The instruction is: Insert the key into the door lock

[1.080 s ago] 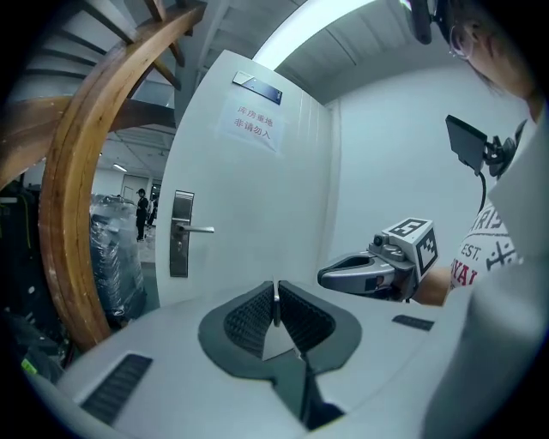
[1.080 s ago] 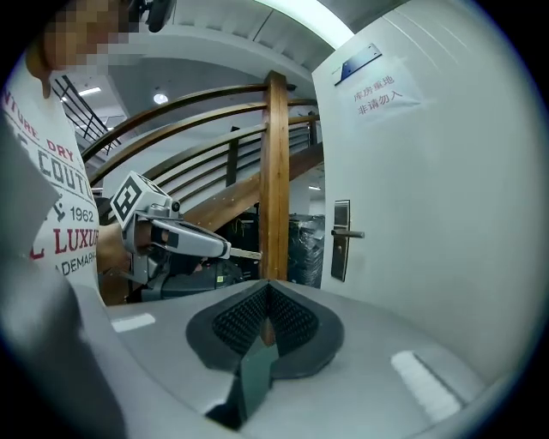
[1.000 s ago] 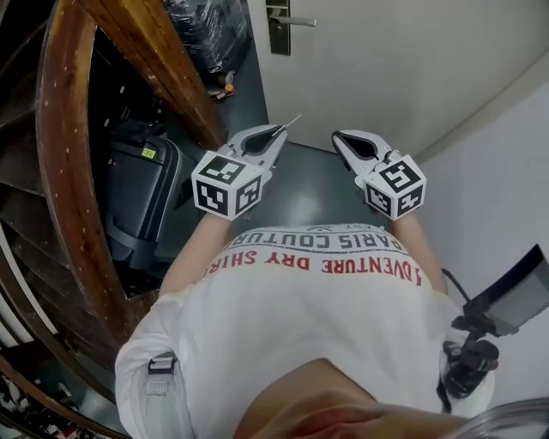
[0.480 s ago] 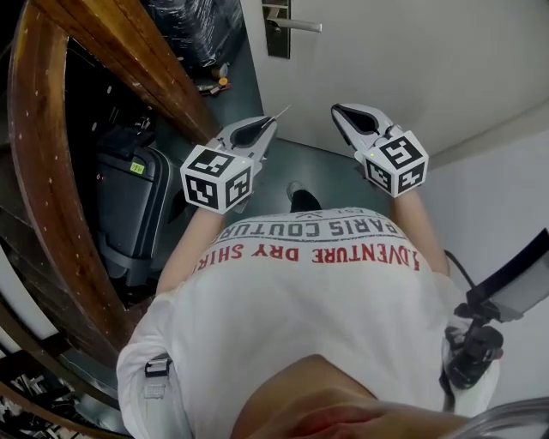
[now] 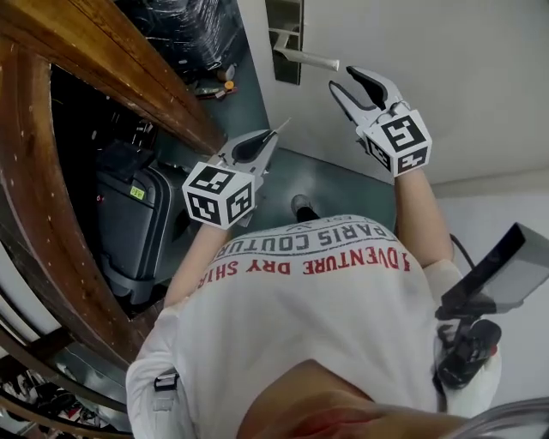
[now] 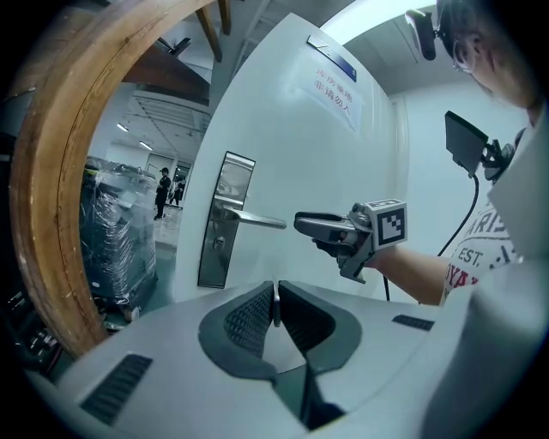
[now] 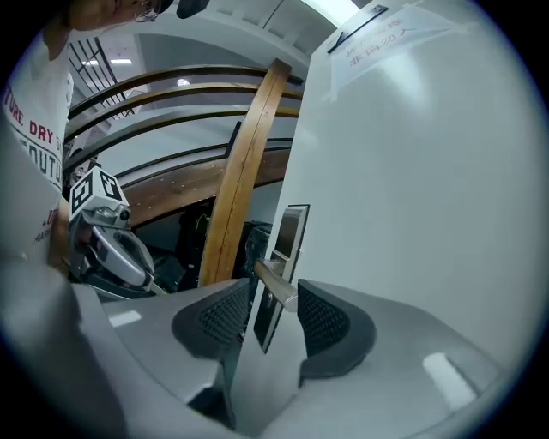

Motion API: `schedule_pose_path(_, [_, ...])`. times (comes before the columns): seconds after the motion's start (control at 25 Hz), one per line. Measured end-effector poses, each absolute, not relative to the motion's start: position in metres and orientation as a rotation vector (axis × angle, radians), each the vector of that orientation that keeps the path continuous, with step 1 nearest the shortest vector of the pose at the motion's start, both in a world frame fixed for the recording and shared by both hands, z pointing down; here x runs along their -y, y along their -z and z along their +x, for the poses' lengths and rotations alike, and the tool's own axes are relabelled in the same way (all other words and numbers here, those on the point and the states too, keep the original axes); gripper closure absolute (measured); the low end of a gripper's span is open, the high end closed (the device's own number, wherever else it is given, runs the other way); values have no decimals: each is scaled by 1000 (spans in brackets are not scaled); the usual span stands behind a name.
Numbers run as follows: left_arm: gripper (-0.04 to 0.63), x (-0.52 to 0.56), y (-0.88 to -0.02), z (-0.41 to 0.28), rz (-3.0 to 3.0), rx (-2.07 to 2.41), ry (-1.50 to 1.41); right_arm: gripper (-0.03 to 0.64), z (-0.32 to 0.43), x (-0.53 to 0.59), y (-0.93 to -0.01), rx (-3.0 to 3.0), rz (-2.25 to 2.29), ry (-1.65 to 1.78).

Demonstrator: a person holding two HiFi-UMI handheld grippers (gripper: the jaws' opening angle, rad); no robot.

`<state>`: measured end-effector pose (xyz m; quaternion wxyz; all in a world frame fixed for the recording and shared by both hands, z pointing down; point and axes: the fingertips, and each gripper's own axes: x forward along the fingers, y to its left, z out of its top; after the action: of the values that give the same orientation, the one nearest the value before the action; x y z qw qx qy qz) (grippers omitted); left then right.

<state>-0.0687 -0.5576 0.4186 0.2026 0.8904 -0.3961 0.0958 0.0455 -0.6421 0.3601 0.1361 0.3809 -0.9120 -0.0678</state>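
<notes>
A metal lock plate [image 5: 284, 34] with a lever handle [image 5: 307, 59] is on the white door [image 5: 446, 77]. In the left gripper view, the plate [image 6: 221, 221] carries the keyhole [image 6: 216, 243] under the handle [image 6: 250, 219]. My left gripper [image 5: 271, 137] is shut on a thin metal key [image 6: 274, 302] pointing at the door, still short of it. My right gripper [image 5: 347, 81] has just been opening. In its own view, the open gripper [image 7: 266, 304] frames the handle's end [image 7: 276, 281], and neither pad presses on it.
A curved wooden stair rail [image 5: 111, 77] runs along the left, with a black suitcase [image 5: 129, 214] and a plastic-wrapped load [image 5: 189, 26] behind it. My shoe [image 5: 300, 206] stands on the grey floor. A printed sign [image 6: 334, 81] is high on the door.
Both grippers have moved toward the door. The right one has gone from shut to open and now sits just beside the handle's end. The left still holds the key.
</notes>
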Motion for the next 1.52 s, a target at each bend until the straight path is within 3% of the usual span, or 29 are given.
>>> schedule_pose_path(0.56, [572,590,-432,-75,2404,1086,-122,463,31,684,-376,2579,1016,188])
schedule_pose_path(0.84, [572,624,-429,-67,2284,1063,96,463,31,687,-375,2567,1020,185])
schedule_pose_path(1.2, [572,681,-444,-71,1798,908,630,463,30,683,-372,2552,1015,208])
schedule_pose_path(1.52, [572,702,-454,-70,1649,883,744,465,27,676,-369,2542,996,226])
